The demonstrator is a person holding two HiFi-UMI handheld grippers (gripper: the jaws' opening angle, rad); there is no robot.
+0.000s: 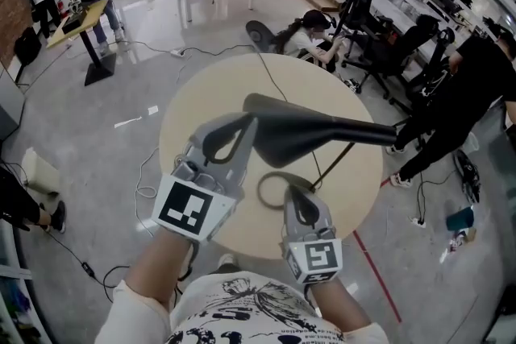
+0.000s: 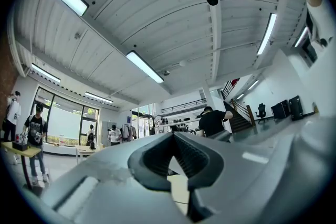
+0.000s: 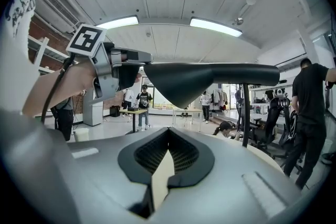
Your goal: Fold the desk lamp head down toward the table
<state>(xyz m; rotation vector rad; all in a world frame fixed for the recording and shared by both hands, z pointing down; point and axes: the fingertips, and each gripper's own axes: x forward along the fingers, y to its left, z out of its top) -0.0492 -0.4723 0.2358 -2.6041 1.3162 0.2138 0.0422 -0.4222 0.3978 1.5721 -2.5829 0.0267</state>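
L gripper sits at the left, marker cube toward the person. Its jaws are together w/ nothing between them; only ceiling and room show past the tips in the left gripper view. From the right gripper view its tip looks to be touching the wide end of the lamp head, prob. contact, can't confirm. Dark ring on the round table may be the lamp base. R gripper is low just beside it, jaws together, empty. Black lamp head lies approx. level, raised above the tabletop, tapering to the right. Thin stem drops from it to the table.
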